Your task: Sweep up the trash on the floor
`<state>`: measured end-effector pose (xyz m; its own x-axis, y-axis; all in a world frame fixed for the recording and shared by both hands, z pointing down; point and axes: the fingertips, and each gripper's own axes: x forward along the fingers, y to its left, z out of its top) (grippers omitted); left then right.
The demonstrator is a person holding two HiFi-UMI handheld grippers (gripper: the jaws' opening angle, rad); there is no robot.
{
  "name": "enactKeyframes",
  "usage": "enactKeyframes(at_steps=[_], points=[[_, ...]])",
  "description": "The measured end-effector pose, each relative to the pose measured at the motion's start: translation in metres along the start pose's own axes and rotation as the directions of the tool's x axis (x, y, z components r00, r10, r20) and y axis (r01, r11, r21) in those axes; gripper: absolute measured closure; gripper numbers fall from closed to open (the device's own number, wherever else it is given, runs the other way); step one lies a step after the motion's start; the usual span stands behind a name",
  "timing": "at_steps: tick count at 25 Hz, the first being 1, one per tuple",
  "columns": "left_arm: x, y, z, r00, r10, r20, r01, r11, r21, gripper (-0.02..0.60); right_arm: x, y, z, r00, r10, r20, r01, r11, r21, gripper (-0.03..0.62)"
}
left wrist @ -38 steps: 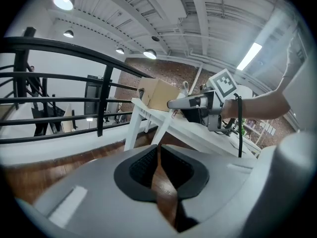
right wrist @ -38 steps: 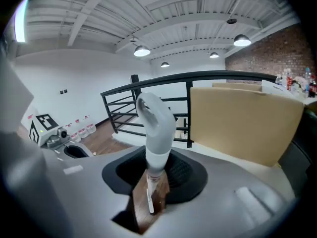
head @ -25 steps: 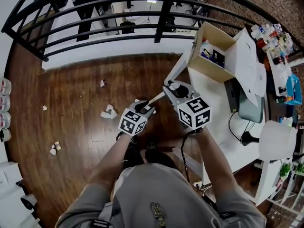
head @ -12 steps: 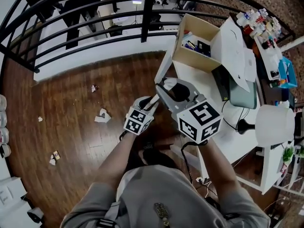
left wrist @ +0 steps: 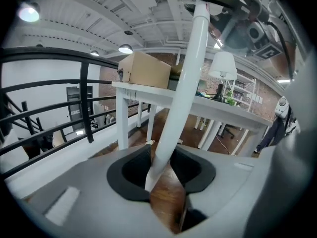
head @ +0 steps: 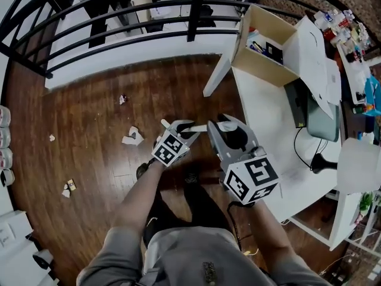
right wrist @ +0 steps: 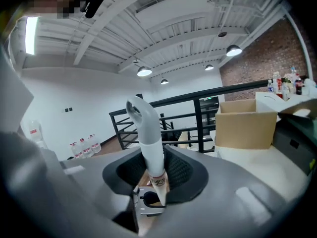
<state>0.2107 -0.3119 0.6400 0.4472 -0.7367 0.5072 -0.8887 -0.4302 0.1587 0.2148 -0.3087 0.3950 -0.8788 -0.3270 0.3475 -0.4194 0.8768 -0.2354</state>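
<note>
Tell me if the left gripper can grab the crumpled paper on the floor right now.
Probably not yet. The left gripper, whose jaws have just been closing, has the white handle between them, shared with the right gripper. The crumpled paper lies on the floor, off to its left.

To your right a white table (head: 262, 118) bears an open cardboard box (head: 262, 70) at its far corner; a black railing (head: 194, 16) runs ahead
</note>
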Motion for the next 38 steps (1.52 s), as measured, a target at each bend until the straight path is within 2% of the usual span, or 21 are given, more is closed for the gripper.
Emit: enactKeyframes(at_steps=[4, 7, 12, 18, 24, 27, 30, 35, 38], points=[[-0.012, 0.034, -0.044, 0.999, -0.042, -0.017, 0.042, 0.999, 0.028, 0.454, 0.032, 0.011, -0.035, 0.998, -0.070, 0.009, 0.068, 0.992, 0.109, 0.499], [-0.030, 0.058, -0.078, 0.996, -0.088, -0.025, 0.089, 0.995, 0.050, 0.453, 0.058, 0.036, -0.059, 0.992, -0.124, 0.015, 0.119, 0.977, 0.178, 0.496], [-0.081, 0.100, -0.113, 0.993, -0.116, 0.016, 0.116, 0.992, 0.044, 0.446, 0.102, 0.097, -0.071, 0.985, -0.174, 0.009, 0.168, 0.965, 0.199, 0.494], [-0.155, 0.136, -0.148, 0.993, -0.117, 0.007, 0.117, 0.993, 0.032, 0.445, 0.148, 0.172, -0.073, 0.987, -0.158, -0.012, 0.157, 0.965, 0.208, 0.494], [-0.226, 0.178, -0.185, 0.996, -0.081, -0.028, 0.081, 0.997, 0.013, 0.446, 0.196, 0.241, -0.075, 0.995, -0.089, -0.049, 0.097, 0.973, 0.208, 0.495], [-0.259, 0.200, -0.206, 0.997, -0.040, -0.060, 0.039, 0.999, -0.005, 0.445, 0.217, 0.266, -0.081, 0.996, -0.048, -0.073, 0.064, 0.970, 0.233, 0.496], [-0.292, 0.220, -0.219, 0.999, 0.010, -0.048, -0.011, 1.000, -0.015, 0.444, 0.235, 0.290, -0.082, 0.997, -0.002, -0.083, 0.023, 0.966, 0.256, 0.496], [-0.351, 0.248, -0.215, 0.991, 0.133, -0.018, -0.134, 0.991, -0.031, 0.443, 0.255, 0.341, -0.056, 0.988, 0.137, -0.068, -0.120, 0.972, 0.202, 0.496], [-0.390, 0.264, -0.206, 0.973, 0.232, -0.001, -0.232, 0.971, -0.059, 0.445, 0.266, 0.373, -0.033, 0.969, 0.239, -0.055, -0.229, 0.961, 0.155, 0.494]])
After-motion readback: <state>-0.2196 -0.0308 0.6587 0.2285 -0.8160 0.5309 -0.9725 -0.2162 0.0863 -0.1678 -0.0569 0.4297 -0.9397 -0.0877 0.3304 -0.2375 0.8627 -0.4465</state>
